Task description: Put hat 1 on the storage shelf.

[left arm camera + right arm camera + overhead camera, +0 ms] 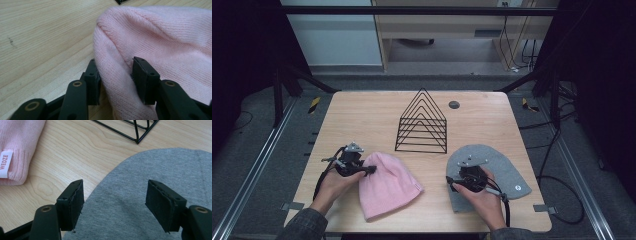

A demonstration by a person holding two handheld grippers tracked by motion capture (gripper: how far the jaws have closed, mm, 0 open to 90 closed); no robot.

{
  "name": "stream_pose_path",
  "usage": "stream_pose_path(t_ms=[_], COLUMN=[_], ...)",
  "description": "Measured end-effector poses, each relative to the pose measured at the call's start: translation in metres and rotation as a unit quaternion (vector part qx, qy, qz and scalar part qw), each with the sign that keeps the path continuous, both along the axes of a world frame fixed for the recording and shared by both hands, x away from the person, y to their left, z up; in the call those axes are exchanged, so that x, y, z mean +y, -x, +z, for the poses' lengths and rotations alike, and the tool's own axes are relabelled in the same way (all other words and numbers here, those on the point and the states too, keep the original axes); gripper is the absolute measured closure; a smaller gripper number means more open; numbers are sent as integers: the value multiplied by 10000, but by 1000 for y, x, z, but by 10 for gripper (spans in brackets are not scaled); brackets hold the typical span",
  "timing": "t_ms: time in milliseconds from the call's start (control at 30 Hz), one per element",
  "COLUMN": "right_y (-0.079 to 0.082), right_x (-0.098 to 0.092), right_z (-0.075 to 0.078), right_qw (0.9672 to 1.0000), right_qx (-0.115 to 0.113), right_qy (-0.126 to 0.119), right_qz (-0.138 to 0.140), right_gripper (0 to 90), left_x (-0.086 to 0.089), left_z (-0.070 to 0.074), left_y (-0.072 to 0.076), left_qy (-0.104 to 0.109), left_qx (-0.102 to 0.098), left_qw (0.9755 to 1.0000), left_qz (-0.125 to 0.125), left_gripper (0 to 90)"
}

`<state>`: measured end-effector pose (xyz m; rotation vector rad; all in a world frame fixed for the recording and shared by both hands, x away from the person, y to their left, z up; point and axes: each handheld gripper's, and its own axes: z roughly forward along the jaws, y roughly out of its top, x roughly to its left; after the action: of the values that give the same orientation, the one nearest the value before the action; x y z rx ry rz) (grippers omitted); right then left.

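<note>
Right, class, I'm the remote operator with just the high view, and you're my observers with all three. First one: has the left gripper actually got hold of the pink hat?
Observer: Yes. In the left gripper view, the left gripper has a raised fold of the pink hat between its pads, and both pads look pressed against the knit.
Operator: And the right gripper, has it pinched the grey hat?
Observer: No. In the right gripper view, the right gripper is open. Its jaws stand wide apart over the flat grey hat with no fabric gathered between them.
</note>
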<state>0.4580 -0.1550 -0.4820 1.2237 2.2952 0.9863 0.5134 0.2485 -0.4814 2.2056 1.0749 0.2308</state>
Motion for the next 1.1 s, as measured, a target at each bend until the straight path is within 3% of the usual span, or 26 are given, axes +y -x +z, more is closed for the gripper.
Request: stream_pose_path(t_ms=[200, 367, 600, 833, 967, 1033, 1100], right_y=[0, 0, 0, 0, 0, 0, 1], right_x=[0, 0, -1, -2, -4, -5, -5], right_z=[0, 1, 1, 3, 5, 6, 7], right_qw=[10000, 10000, 9999, 9998, 9997, 9996, 9996], right_qx=[4, 1, -3, -73, -126, -160, -190], right_qy=[56, 77, 133, 173, 152, 148, 156], right_qz=[9, -29, -48, -90, -127, -165, -169], right_gripper=[306, 306, 306, 306, 306, 306, 305], left_x=[0, -1, -2, 0, 1, 1, 1], left_z=[-3, -2, 2, 15, 30, 33, 46], left_y=[0, 1, 3, 8, 16, 18, 26], left_qy=[0, -3, -42, -24, 57, 79, 56], left_qx=[62, 97, -12, -389, -782, -856, -1154], left_qw=[10000, 9999, 9999, 9991, 9968, 9962, 9932], left_qz=[-59, -125, -154, -156, -132, -127, -147], left_gripper=[639, 739, 797, 801, 804, 804, 804])
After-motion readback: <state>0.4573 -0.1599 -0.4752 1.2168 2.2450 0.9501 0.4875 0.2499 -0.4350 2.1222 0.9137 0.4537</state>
